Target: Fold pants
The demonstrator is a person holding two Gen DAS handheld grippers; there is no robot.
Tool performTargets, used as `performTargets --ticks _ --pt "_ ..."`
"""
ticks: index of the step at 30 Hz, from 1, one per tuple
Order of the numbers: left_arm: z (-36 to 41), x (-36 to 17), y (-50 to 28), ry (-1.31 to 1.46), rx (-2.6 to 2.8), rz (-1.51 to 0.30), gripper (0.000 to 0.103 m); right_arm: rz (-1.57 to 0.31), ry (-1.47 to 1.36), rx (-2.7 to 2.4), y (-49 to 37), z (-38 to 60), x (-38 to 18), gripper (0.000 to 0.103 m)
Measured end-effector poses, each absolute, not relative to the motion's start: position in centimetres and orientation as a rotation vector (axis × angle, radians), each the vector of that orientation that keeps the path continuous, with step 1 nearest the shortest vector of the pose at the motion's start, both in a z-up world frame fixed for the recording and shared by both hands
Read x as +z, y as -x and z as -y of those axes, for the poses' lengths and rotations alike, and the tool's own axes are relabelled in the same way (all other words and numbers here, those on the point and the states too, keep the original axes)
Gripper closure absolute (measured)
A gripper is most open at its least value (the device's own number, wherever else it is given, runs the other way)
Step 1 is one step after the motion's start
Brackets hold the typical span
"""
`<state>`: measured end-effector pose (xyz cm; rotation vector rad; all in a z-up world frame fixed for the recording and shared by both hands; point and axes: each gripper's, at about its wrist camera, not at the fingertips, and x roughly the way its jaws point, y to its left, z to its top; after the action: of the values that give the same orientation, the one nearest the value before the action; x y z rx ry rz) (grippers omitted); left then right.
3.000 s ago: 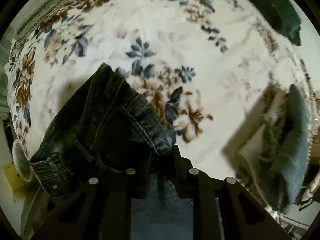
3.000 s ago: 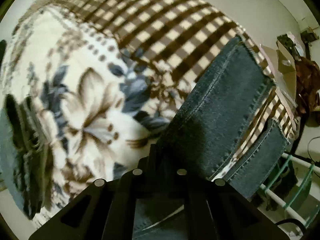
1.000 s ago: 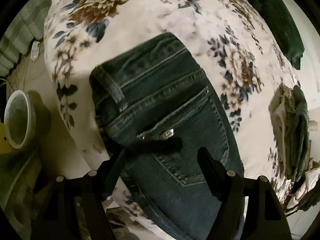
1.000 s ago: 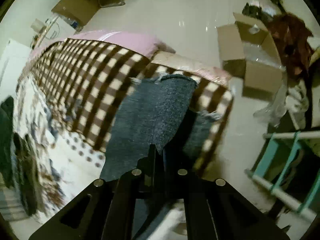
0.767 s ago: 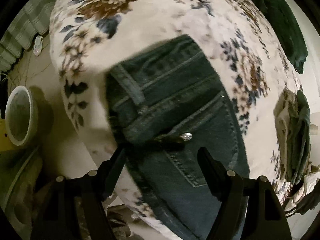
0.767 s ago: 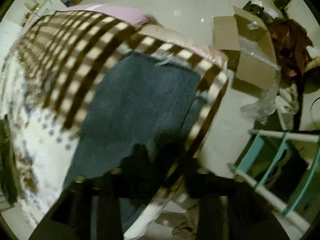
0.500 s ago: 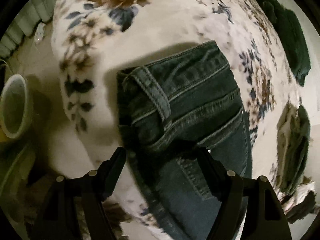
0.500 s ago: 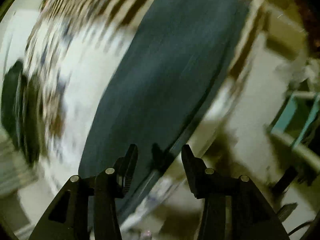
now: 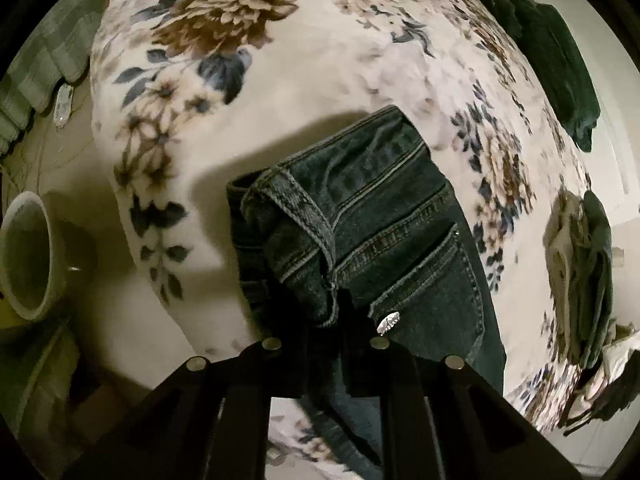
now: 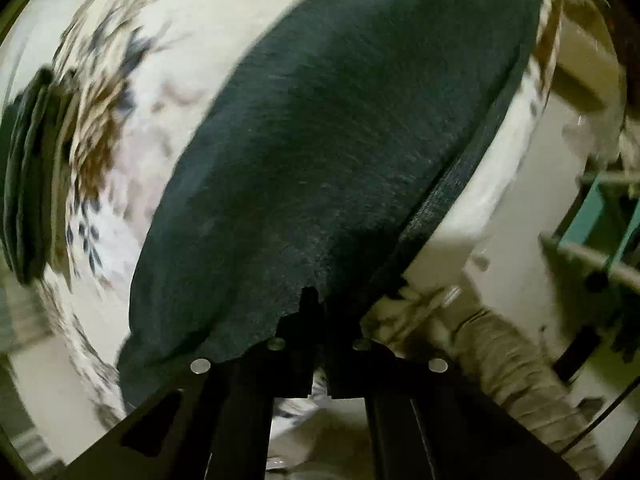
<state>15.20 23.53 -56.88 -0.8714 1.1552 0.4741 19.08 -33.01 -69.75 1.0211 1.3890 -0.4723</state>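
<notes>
Subject: 1 pair of dark denim pants (image 9: 372, 216), lying on a floral fleece blanket (image 9: 280, 80) that covers the bed. The left gripper (image 9: 334, 320) has its jaws closed down on the waistband corner directly ahead of its tips; the belt loop and folded band bunch up just above the pinch, and the rear pocket with its metal stud lies just to the right of the tips. The right gripper (image 10: 316, 312) is closed to a narrow slit on the near edge of the denim at the leg end, with the broad cloth spreading ahead and to the left of it; this view is motion-blurred, so the exact hold cannot be confirmed. Assessment: the denim is heavy, thick and fairly stiff for cloth, coarse in weave and not slippery, with raised double-stitched seams. It should hold a crease but will sag under its own weight if held at 1 point. Best purchase appears to be seamed edges: waistband, side seam, hem. The blanket is soft, plush and likely to drag against the cloth.
</notes>
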Motion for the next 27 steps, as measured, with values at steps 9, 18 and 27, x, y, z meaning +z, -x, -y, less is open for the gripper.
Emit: performTargets --ticks 9,18,27 --pt "-25.5 -58.8 -14.1 0.91 0.486 -1.246 0.094 -1.49 -0.947 -0.483 -18.1 32.5 -68.4 0.1" --pt "-26.1 -56.0 -13.1 0.932 0.472 -1.253 0.054 -1.634 -0.69 -0.18 -23.5 28.4 -64.2 0.047" --pt "-27.7 -56.3 -13.9 0.911 0.516 -1.213 0.031 -1.638 -0.383 0.431 -40.0 8.5 -64.3 0.047"
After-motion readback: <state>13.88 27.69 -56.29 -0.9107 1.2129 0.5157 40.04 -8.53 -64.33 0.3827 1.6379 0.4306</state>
